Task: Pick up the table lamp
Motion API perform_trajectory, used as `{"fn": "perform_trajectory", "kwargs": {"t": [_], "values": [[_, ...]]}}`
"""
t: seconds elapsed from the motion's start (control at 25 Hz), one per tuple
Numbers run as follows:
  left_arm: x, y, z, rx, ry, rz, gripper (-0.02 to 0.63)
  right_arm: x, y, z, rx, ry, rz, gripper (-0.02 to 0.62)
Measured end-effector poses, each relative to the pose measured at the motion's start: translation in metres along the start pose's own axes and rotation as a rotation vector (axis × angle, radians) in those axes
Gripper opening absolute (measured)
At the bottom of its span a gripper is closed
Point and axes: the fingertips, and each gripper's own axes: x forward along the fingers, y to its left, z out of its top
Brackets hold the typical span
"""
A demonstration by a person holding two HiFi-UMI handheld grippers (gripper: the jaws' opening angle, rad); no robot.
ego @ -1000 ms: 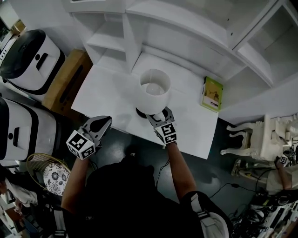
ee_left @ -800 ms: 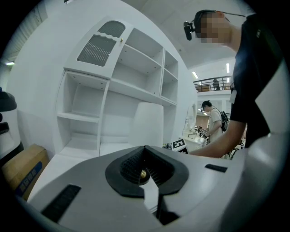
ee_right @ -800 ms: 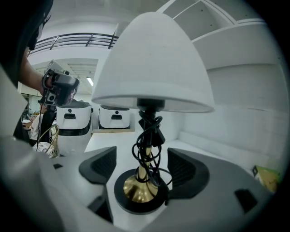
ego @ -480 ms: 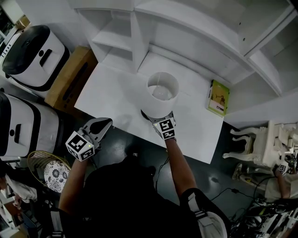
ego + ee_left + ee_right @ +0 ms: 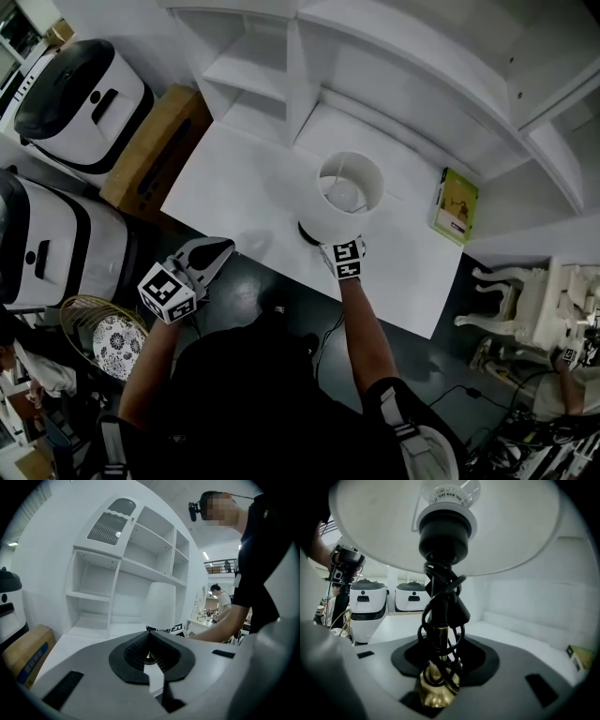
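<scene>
The table lamp stands on the white table [image 5: 234, 187], its white drum shade [image 5: 349, 192] over a dark round base [image 5: 307, 232]. My right gripper [image 5: 339, 246] reaches in under the shade, and only its marker cube shows from above. In the right gripper view its jaws [image 5: 440, 667] are closing, with the brass stem [image 5: 439, 639] and its wound black cord between them and the pads against it. My left gripper [image 5: 217, 251] hangs shut and holding nothing off the table's front left edge. In the left gripper view, the shade [image 5: 161, 604] shows beyond its tips [image 5: 150, 656].
A green book [image 5: 456, 206] lies on the table's right side. White shelving [image 5: 375, 56] rises behind the table. Two white-and-black appliances [image 5: 80, 89] and a cardboard box [image 5: 159, 155] stand at left. A basket with a patterned plate [image 5: 103, 342] sits on the floor.
My right gripper has pushed forward and down under the shade until its jaws are hidden from above. The left gripper has hardly moved.
</scene>
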Motion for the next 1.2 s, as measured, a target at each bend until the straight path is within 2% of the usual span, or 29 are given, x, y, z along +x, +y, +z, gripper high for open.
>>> {"fn": "perform_trajectory", "kwargs": {"t": [0.36,0.8,1.2], "values": [[0.008,0.004,0.001,0.000,-0.002,-0.018,0.011,0.002,0.002,0.000,0.018,-0.029,0.005,0.127],[0.005,0.010,0.002,-0.014,-0.021,-0.021,0.011,-0.005,0.003,0.010,-0.001,-0.029,-0.013,0.117],[0.009,0.003,0.010,-0.020,-0.063,-0.054,0.011,-0.030,-0.006,0.015,0.070,0.000,-0.040,0.117]]}}
